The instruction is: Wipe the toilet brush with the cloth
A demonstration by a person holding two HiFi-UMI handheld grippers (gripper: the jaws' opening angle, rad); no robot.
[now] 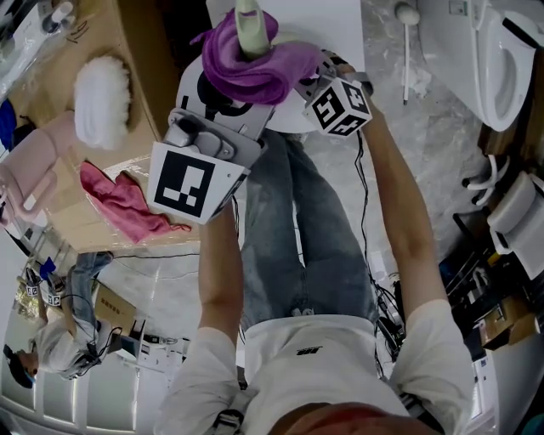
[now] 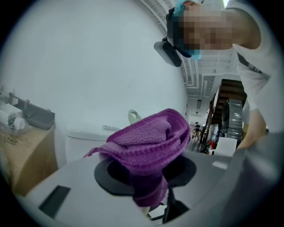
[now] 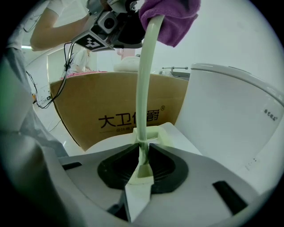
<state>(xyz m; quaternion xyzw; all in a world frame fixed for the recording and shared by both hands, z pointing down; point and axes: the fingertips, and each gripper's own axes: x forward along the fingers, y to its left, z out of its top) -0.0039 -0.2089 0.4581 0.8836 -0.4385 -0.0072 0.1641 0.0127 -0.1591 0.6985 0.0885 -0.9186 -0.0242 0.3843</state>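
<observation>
The toilet brush's pale green handle [image 3: 144,84] rises straight up out of my right gripper [image 3: 143,159], which is shut on its thin lower part. A purple cloth [image 1: 248,66] is wrapped round the top of the handle [image 1: 249,24]. My left gripper [image 1: 223,102] is shut on that cloth, which bunches over and hangs between its jaws [image 2: 148,177]. The handle's tip [image 2: 134,116] peeks out behind the cloth [image 2: 148,144]. My right gripper [image 1: 310,83] sits just right of the cloth, its marker cube below it. The brush head is hidden.
A brown cardboard box [image 3: 124,113] and a white toilet [image 3: 230,115] stand behind the handle. At the left, a white fluffy brush head [image 1: 102,98] and a pink cloth [image 1: 127,202] lie on a box. Another toilet [image 1: 501,59] is at the right.
</observation>
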